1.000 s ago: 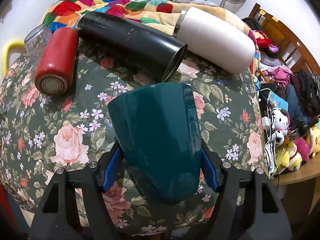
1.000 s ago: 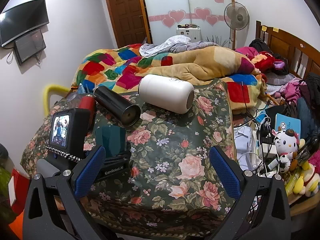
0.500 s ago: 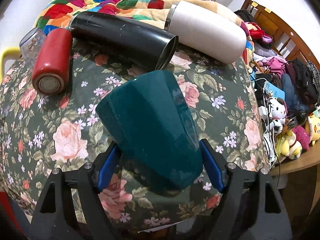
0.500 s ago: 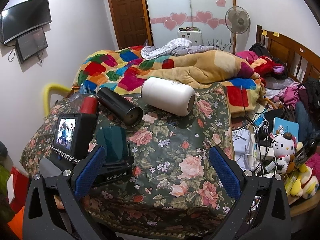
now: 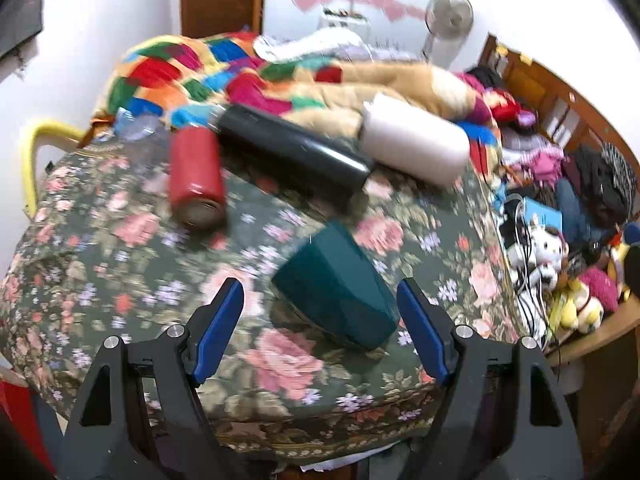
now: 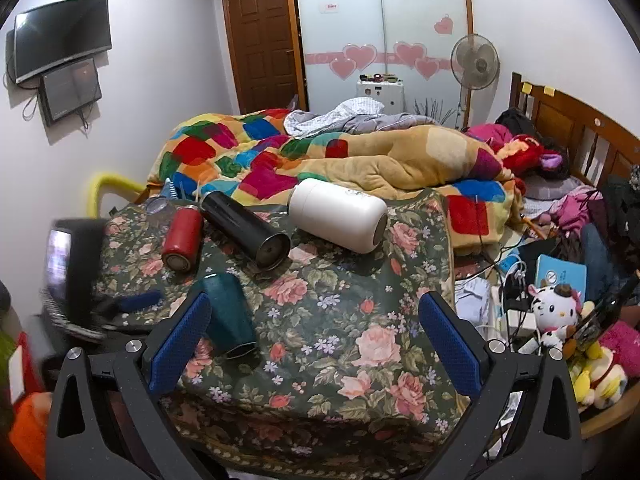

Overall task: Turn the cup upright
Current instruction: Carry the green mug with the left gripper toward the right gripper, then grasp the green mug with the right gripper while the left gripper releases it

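Observation:
A dark teal cup (image 5: 336, 288) lies on its side on the floral tablecloth (image 5: 100, 248), free of any grip. In the right wrist view the cup (image 6: 228, 312) lies with its open rim toward the front edge. My left gripper (image 5: 320, 332) is open, pulled back just in front of the cup, its blue pads on either side without touching. The left gripper also shows blurred at the left of the right wrist view (image 6: 132, 304). My right gripper (image 6: 316, 340) is open and empty above the front of the table, right of the cup.
A red bottle (image 5: 196, 176), a black flask (image 5: 292, 152) and a white flask (image 5: 416, 144) lie on their sides at the back of the table. A colourful quilt (image 6: 320, 152) lies behind. Toys and cables (image 6: 552, 312) crowd the right side.
My left gripper has opened, let go of the teal cup and drawn back. The cup now lies on the cloth. The right gripper has stayed open and has lifted and drawn back a little.

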Demonstrator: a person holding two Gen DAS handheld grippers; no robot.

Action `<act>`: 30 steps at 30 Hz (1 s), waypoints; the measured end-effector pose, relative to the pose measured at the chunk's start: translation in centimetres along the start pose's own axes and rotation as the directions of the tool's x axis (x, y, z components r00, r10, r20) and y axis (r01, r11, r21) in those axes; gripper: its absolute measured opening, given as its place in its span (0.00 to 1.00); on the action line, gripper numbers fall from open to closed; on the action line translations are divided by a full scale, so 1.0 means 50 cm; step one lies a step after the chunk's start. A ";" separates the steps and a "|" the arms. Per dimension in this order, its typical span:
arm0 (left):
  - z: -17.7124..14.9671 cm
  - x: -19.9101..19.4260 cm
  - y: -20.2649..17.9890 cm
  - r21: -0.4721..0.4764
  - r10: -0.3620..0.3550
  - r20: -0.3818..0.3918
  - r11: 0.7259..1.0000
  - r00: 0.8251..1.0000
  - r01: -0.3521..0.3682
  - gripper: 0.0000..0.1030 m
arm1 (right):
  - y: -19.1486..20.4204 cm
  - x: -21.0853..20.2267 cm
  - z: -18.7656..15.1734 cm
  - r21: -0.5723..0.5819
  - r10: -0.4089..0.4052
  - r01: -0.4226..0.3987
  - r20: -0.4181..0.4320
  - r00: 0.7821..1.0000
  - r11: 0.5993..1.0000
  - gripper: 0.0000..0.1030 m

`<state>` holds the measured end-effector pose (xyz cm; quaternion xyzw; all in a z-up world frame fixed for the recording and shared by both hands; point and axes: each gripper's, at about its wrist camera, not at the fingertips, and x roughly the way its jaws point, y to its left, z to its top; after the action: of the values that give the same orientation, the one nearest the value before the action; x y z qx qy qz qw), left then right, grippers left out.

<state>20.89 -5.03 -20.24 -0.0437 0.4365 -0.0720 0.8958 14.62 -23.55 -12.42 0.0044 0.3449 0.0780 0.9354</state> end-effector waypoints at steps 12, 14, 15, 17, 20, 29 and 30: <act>-0.042 -0.044 0.132 -0.076 0.185 0.048 0.980 0.982 -0.181 0.83 | 0.109 0.185 -0.027 -0.113 0.164 -0.198 -0.253 0.954 0.974 1.00; -0.060 -0.044 0.160 -0.105 0.207 0.033 0.974 0.978 -0.202 0.82 | 0.149 0.226 -0.045 -0.147 0.205 -0.265 -0.330 0.921 0.953 0.95; -0.069 -0.044 0.177 -0.125 0.217 0.024 0.969 0.976 -0.212 0.82 | 0.167 0.243 -0.053 -0.160 0.220 -0.294 -0.368 0.904 0.942 0.89; -0.083 -0.045 0.201 -0.153 0.224 0.008 0.963 0.974 -0.221 0.82 | 0.204 0.272 -0.071 -0.166 0.268 -0.369 -0.434 0.860 0.915 0.83; -0.103 -0.045 0.230 -0.186 0.243 -0.011 0.953 0.970 -0.241 0.82 | 0.241 0.293 -0.079 -0.180 0.294 -0.418 -0.475 0.829 0.890 0.81; -0.115 -0.053 0.273 -0.235 0.266 -0.012 0.936 0.964 -0.261 0.82 | 0.311 0.324 -0.091 -0.285 0.257 -0.454 -0.526 0.810 0.844 0.75; -0.114 -0.053 0.272 -0.233 0.265 -0.008 0.937 0.964 -0.260 0.82 | 0.312 0.326 -0.088 -0.291 0.252 -0.449 -0.524 0.814 0.844 0.75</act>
<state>16.03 8.72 -23.60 -0.0904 0.4334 0.1000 0.8911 21.77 -5.93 -25.29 -0.1417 0.5284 0.3209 0.7732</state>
